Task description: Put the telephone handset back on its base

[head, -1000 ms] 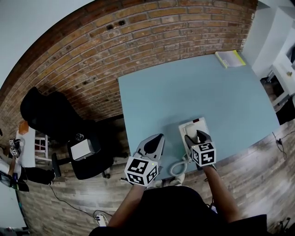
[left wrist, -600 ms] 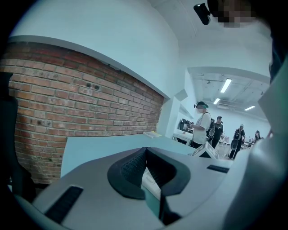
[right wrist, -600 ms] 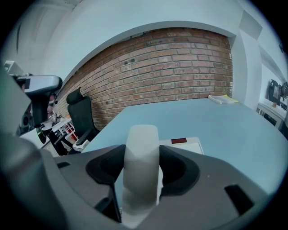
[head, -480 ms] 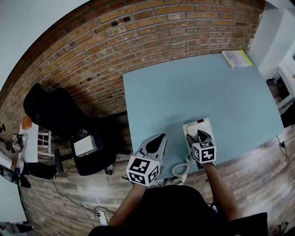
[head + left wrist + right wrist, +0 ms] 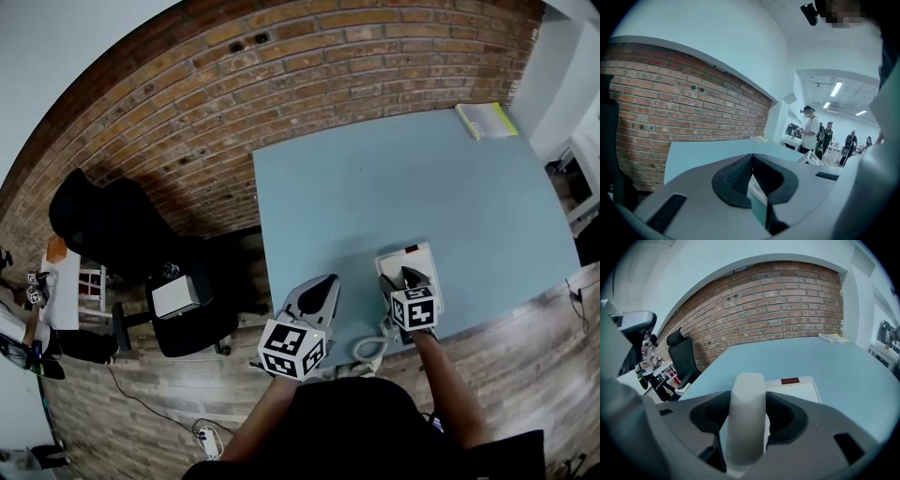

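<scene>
The right gripper (image 5: 747, 420) is clamped on the handset (image 5: 746, 427), its jaws pressed against both sides of the pale grip. It holds the handset over the left side of the base (image 5: 422, 261), lengthwise along it. From the head view I cannot tell whether the handset is already down in its cradle or just above it, since the gripper covers that spot. The main risk, as I judge it, is a skewed seating. If the handset goes down off the cradle line and the jaws let go, it could rock out and roll onto the table (image 5: 394, 178). The base also sits close to the table's near edge. An off-centre push might slide it towards that edge. The coiled cord (image 5: 368, 349) loops at the rim just beside it, and a tug or snag there could drag the handset back out. The left gripper (image 5: 317, 295) has its jaws closed together on nothing and hangs over the near edge to the left of the base, apart from it. It is near enough to steady the base, and near enough to catch the cord if it swings in carelessly. Elsewhere there is plenty of room. The tabletop is bare beyond the base and to both sides. A book (image 5: 486, 120) lies well apart at the far right corner.
</scene>
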Motion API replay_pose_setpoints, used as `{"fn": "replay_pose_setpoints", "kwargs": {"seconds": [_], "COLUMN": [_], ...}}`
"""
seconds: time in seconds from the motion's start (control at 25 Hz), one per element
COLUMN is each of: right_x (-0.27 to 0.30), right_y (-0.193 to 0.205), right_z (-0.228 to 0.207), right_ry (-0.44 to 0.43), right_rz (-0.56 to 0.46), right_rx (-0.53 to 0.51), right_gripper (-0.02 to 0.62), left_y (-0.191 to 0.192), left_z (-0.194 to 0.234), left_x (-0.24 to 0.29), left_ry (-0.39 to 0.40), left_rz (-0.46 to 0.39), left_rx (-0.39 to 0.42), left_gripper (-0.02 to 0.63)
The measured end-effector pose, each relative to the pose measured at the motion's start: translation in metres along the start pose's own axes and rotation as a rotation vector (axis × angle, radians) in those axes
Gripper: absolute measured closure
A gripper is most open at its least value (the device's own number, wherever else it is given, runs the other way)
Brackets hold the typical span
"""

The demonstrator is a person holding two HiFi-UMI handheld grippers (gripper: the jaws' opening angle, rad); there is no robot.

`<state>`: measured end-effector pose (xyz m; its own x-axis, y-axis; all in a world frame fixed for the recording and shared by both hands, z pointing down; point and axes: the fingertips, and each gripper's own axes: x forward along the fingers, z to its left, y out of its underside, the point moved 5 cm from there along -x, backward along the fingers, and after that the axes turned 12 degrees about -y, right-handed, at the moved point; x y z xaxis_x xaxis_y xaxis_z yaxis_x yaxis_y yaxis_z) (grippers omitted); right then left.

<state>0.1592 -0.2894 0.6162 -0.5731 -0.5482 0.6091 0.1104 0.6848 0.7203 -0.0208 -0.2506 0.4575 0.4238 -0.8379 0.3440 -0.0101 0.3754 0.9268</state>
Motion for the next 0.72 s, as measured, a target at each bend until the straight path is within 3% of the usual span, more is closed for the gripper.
{"fn": "replay_pose_setpoints", "kwargs": {"seconds": [0.72], "right_x": [0.015], "right_y": [0.005], "right_z": [-0.007], "right_ry": [0.048], "right_rz": [0.046], "right_rx": [-0.007], "right_gripper": [0.350], "left_y": [0.001], "left_z": [0.006], "left_x": [0.007], "left_ry": [0.000], "left_rz": [0.005], "left_rx": [-0.003], "left_gripper": [0.597]}}
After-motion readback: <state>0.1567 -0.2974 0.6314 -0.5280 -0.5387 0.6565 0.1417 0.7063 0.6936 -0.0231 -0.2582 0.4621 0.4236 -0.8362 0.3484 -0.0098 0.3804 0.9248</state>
